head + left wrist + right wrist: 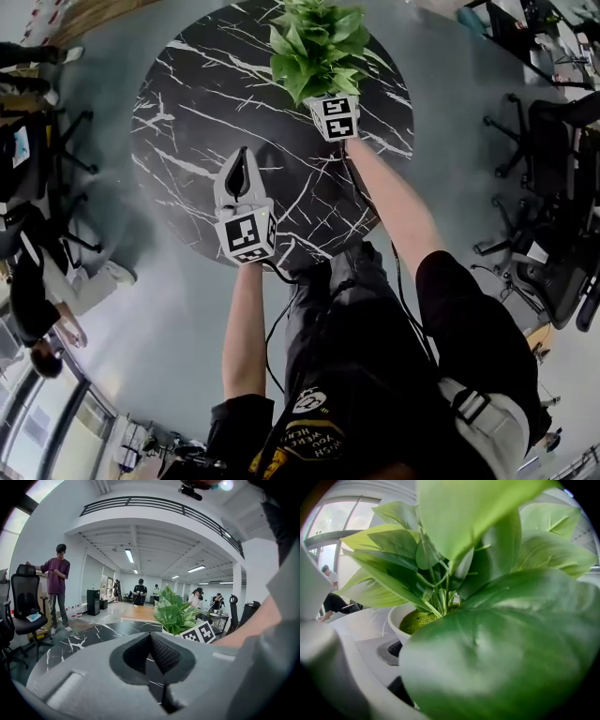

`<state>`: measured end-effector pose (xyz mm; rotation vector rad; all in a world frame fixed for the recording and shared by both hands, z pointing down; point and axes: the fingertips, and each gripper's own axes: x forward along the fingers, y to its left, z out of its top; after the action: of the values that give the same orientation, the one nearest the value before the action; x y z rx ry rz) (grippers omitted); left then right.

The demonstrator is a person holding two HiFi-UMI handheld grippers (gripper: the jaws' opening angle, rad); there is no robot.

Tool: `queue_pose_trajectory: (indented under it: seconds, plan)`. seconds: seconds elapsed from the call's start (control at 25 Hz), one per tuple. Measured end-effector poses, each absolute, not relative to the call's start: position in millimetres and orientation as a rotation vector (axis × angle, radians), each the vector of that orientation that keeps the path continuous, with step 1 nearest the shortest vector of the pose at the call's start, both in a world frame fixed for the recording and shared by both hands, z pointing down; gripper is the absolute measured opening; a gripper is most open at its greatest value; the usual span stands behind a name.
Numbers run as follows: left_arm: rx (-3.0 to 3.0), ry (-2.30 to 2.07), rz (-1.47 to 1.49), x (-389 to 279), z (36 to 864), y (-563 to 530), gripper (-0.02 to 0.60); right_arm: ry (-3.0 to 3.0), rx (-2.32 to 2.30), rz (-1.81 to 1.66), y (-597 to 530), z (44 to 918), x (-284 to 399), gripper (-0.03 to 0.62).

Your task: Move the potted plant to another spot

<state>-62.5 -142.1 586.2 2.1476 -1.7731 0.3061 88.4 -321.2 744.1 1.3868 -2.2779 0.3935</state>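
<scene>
The potted plant (317,42), broad green leaves in a small white pot (399,616) topped with moss, is at the far side of the round black marble table (187,122). My right gripper (324,84) reaches in under the leaves. Its left pad (392,649) lies against the pot wall, and a big leaf hides the other jaw. My left gripper (242,156) hovers over the table's near half, shut with nothing in it. In the left gripper view the left gripper (151,640) faces the plant (174,612).
Office chairs stand on the floor to the right (553,178) and left (37,141) of the table. A person sits low at the left (37,291). Another person (57,587) stands by a black chair (26,604), with more people further back.
</scene>
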Motion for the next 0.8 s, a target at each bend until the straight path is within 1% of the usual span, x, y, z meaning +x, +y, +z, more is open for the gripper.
queue_pose_trajectory:
  seconds: [0.24,0.36,0.64,0.8]
  plan:
    - [2.187,-1.728,0.326,-40,587,-147,0.005,-2.192,1.512,0.414,-332,742,158,0.499]
    - [2.200,-1.714,0.331,-33,587,-148,0.005,-2.182,1.545,0.419,-336,740,182,0.499]
    - [2.204,-1.698,0.338,-22,589,-149,0.005,-2.244,1.432,0.396,-322,744,181,0.499]
    - [2.198,-1.691,0.346,-18,589,-146,0.005,-2.230,1.393,0.415,-292,746,183,0.499]
